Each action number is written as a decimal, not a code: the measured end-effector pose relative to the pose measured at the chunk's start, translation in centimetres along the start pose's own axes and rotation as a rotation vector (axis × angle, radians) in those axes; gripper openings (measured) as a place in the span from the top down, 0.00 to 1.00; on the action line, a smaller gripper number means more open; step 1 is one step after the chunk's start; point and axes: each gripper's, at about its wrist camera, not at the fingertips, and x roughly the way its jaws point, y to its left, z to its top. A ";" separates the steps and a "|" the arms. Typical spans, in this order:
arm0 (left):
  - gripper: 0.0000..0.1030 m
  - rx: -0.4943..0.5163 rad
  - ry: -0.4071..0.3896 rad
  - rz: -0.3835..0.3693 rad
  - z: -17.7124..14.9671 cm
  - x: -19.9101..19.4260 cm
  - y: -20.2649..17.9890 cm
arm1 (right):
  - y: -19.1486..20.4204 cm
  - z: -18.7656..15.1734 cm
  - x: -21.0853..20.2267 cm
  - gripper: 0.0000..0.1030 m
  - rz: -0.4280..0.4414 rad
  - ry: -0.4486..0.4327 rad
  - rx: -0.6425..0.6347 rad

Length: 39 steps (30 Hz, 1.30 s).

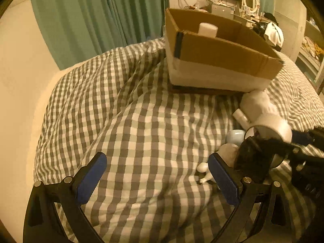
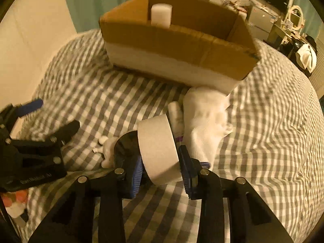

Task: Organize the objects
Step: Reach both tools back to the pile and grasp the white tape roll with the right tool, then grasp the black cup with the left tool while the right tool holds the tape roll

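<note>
An open cardboard box (image 1: 218, 50) stands on the checked bed, with a white bottle (image 1: 207, 29) upright inside; both show in the right wrist view too, the box (image 2: 178, 40) and the bottle (image 2: 161, 15). My right gripper (image 2: 162, 168) is shut on a white tape roll (image 2: 158, 147), held just above the bedding in front of the box; the roll also shows in the left wrist view (image 1: 271, 127). My left gripper (image 1: 157, 174) is open and empty over the quilt, left of a pile of small items.
A white cloth (image 2: 204, 119), a white tube (image 2: 176, 113), a pale blue jar (image 1: 235, 135) and small white pieces (image 1: 204, 168) lie in front of the box. Green curtains (image 1: 97, 14) hang behind the bed. A cluttered dresser (image 1: 243, 4) stands at the far right.
</note>
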 end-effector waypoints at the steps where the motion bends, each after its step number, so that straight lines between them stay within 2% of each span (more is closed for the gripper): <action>1: 0.00 0.006 -0.005 -0.002 0.1 -0.3 -0.2 | -0.4 0.0 -1.0 0.68 0.007 -0.026 0.013; 4: 0.00 0.013 -0.019 -0.030 0.3 -1.4 -1.0 | -1.6 0.1 -3.4 0.68 0.013 -0.087 0.051; 8: 0.00 -0.001 -0.021 -0.119 0.9 -2.5 -2.4 | -3.6 0.2 -6.0 0.69 0.006 -0.153 0.100; 11: 0.00 -0.002 -0.015 -0.177 1.2 -2.5 -3.5 | -5.1 0.1 -7.0 0.70 -0.033 -0.179 0.135; 14: 0.00 -0.011 0.028 -0.235 1.3 -2.0 -5.2 | -6.8 -0.3 -7.0 0.70 -0.056 -0.181 0.175; 16: 0.00 -0.011 0.053 -0.245 1.5 -1.4 -6.3 | -7.7 -0.7 -6.5 0.70 -0.089 -0.166 0.198; 18: 0.00 0.013 0.063 -0.253 1.5 -1.0 -7.5 | -8.4 -1.1 -6.1 0.70 -0.086 -0.158 0.216; 22: 0.00 0.101 0.089 -0.210 1.2 0.3 -9.9 | -9.5 -1.5 -4.8 0.70 -0.082 -0.137 0.246; 24: 0.04 0.135 0.121 -0.198 0.9 1.2 -10.8 | -9.6 -1.7 -4.0 0.71 -0.062 -0.121 0.254; 25: 0.13 0.148 0.130 -0.197 0.7 1.5 -11.1 | -9.6 -1.9 -3.6 0.72 -0.057 -0.114 0.254; 26: 0.24 0.159 0.141 -0.195 0.5 1.9 -11.3 | -9.6 -2.1 -3.2 0.72 -0.054 -0.105 0.251; 27: 0.31 0.165 0.154 -0.195 0.3 2.2 -11.5 | -9.4 -2.1 -2.9 0.72 -0.054 -0.097 0.246; 28: 0.48 0.164 0.166 -0.200 0.2 2.5 -11.5 | -9.3 -2.2 -2.6 0.72 -0.052 -0.089 0.241; 29: 0.60 0.154 0.189 -0.207 0.1 3.1 -11.4 | -9.3 -2.2 -2.5 0.72 -0.051 -0.085 0.238; 33: 0.65 0.128 0.193 -0.218 -0.2 3.2 -10.9 | -9.4 -2.2 -2.4 0.72 -0.047 -0.083 0.236; 39: 0.69 0.094 0.157 -0.212 -0.4 1.3 -9.3 | -9.2 -2.3 -3.3 0.72 -0.056 -0.103 0.239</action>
